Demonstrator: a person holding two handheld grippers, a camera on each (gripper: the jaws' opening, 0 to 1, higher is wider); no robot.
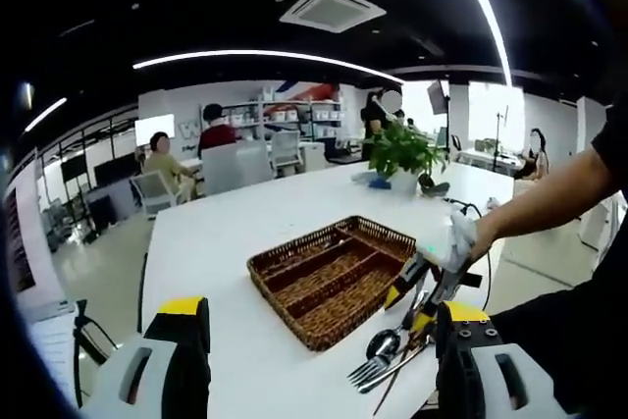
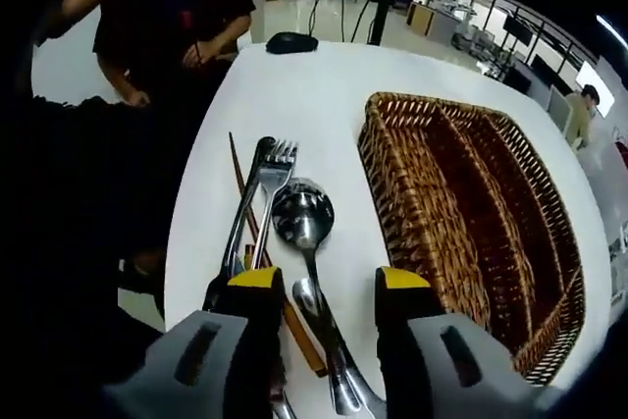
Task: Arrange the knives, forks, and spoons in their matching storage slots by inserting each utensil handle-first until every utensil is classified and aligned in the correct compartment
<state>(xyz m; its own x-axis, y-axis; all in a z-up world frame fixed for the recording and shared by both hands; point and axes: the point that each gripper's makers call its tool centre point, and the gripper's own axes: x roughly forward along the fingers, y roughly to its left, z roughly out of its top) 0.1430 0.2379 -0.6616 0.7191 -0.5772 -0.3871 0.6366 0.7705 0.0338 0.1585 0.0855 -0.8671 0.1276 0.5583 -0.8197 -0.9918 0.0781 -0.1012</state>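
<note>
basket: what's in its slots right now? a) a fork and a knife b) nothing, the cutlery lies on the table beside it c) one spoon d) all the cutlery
b: the basket shows bare wicker slots, while the spoon and fork lie on the table beside it, in front of the open right gripper.

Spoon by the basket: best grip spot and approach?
Grip the spoon on its handle, just behind the bowl, coming from above with the right gripper. It lies flat, handle between the open jaws; the fork crowds its left, the wicker basket sits right.
</note>
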